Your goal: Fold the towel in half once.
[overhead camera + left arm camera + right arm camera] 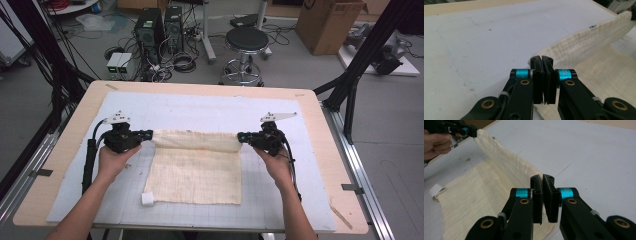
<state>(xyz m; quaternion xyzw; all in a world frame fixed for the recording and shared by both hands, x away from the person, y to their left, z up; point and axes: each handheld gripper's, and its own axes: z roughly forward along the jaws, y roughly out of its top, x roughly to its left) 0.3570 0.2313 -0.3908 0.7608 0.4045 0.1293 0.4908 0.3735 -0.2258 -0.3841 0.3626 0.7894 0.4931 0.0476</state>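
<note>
A cream cloth (196, 167) lies on the white mat, its far edge lifted and stretched between both grippers. My left gripper (149, 134) is shut on the cloth's far left corner, and my right gripper (242, 136) is shut on the far right corner. In the left gripper view the black jaws (543, 60) pinch the cloth (584, 46), which runs off to the upper right. The right gripper view has my jaws (542, 180) closed on the cloth (474, 192), with the other gripper (465, 130) holding the far end. A small white tag (147, 198) sits at the cloth's near left corner.
The white gridded mat (210, 112) covers a wooden table (65, 145). Beyond the table stand a black stool (246, 42), computer towers (150, 27), cables and a cardboard box (327, 22). Black frame posts (360, 60) rise at the right.
</note>
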